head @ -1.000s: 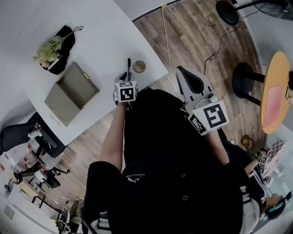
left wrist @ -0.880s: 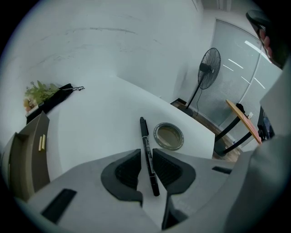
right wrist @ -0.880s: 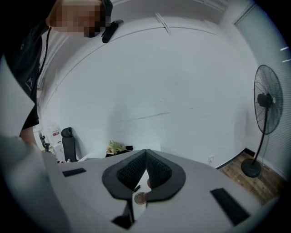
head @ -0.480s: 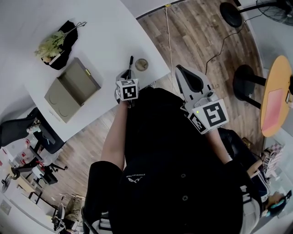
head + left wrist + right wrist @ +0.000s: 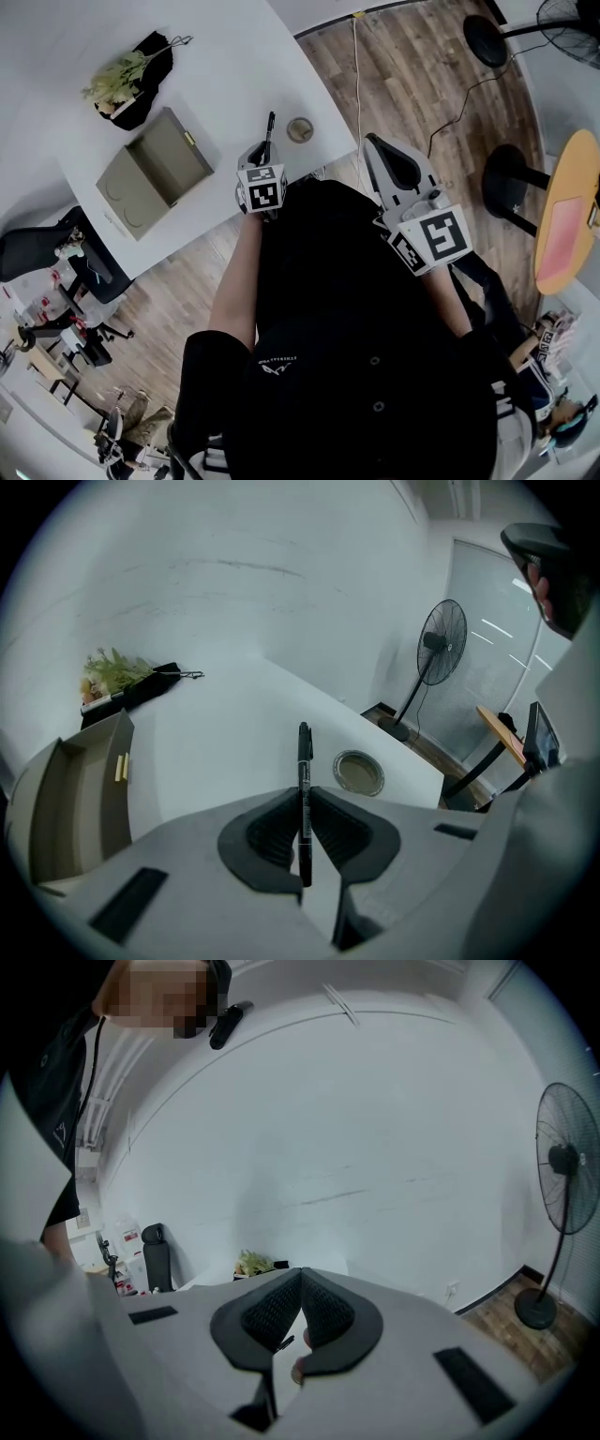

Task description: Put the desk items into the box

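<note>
My left gripper (image 5: 263, 153) (image 5: 303, 797) is shut on a black pen (image 5: 304, 761) (image 5: 268, 129), which sticks out forward over the near edge of the white table (image 5: 225, 66). An open tan cardboard box (image 5: 155, 172) (image 5: 80, 785) lies on the table to the left of it, with a small yellow piece on its inner wall. A round shallow disc (image 5: 300, 129) (image 5: 358, 772) sits on the table just right of the pen. My right gripper (image 5: 373, 145) (image 5: 300, 1279) hangs off the table's right side above the wooden floor, jaws shut with nothing between them.
A green plant in a black bag (image 5: 131, 77) (image 5: 122, 675) lies at the table's far side. A standing fan (image 5: 439, 647) (image 5: 565, 1171) and a black cable (image 5: 356, 84) are on the floor to the right. An orange round table (image 5: 567, 202) stands further right.
The head view has shifted a little, so the table sits higher and further right. The left gripper still holds the pen, now slightly further left of the disc. The right gripper barely moved.
</note>
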Available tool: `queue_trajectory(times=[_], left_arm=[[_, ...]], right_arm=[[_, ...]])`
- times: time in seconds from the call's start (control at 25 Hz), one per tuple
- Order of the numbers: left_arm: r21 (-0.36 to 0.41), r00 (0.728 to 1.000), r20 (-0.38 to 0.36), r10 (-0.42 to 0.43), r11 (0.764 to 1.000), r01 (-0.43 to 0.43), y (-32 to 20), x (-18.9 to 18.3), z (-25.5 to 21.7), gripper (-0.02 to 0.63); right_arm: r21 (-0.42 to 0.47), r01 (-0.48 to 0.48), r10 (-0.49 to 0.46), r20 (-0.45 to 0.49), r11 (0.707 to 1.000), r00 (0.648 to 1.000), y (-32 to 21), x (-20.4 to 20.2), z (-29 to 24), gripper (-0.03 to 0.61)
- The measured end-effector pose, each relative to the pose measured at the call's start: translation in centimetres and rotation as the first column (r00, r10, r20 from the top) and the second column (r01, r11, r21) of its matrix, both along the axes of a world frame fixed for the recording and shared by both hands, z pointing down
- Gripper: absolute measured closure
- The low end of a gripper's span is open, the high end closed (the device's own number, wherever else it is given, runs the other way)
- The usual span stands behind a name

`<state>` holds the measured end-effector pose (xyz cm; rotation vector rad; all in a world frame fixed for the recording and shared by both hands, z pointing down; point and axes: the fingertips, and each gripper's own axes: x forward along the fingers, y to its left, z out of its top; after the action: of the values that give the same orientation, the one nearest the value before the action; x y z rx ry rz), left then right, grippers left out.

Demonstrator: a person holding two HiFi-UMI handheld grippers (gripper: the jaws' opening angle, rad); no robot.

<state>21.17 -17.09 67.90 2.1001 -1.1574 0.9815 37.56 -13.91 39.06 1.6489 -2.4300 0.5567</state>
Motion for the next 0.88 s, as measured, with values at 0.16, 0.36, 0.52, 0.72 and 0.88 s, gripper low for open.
queue_trajectory(times=[0.16,0.36,0.52,0.72,0.88], left_arm=[[0.039,0.999,-0.032,-0.03,0.999,0.032,0.1,-1.0,-2.1,0.568],[0.099,0.992,-0.094,-0.082,0.991,0.091,-0.3,-2.9,-5.4,0.568],[0.139,0.978,-0.166,-0.124,0.979,0.148,-0.6,-4.7,-8.4,0.568],[0.19,0.955,-0.253,-0.156,0.96,0.207,-0.3,-7.3,-12.2,0.568],[0.225,0.937,-0.306,-0.171,0.943,0.246,0.7,-10.3,-15.2,0.568]], right_arm=[[-0.003,0.041,-0.041,0.026,0.999,0.999,-0.5,-1.3,0.2,0.58],[0.01,0.114,-0.115,0.032,0.993,0.993,-1.0,-4.1,-0.2,0.58],[0.01,0.158,-0.158,0.029,0.987,0.987,-1.1,-6.6,-0.3,0.58],[0.012,0.194,-0.194,0.022,0.981,0.981,-0.7,-10.0,-0.5,0.578],[0.023,0.227,-0.227,0.019,0.974,0.974,0.1,-13.6,-1.2,0.579]])
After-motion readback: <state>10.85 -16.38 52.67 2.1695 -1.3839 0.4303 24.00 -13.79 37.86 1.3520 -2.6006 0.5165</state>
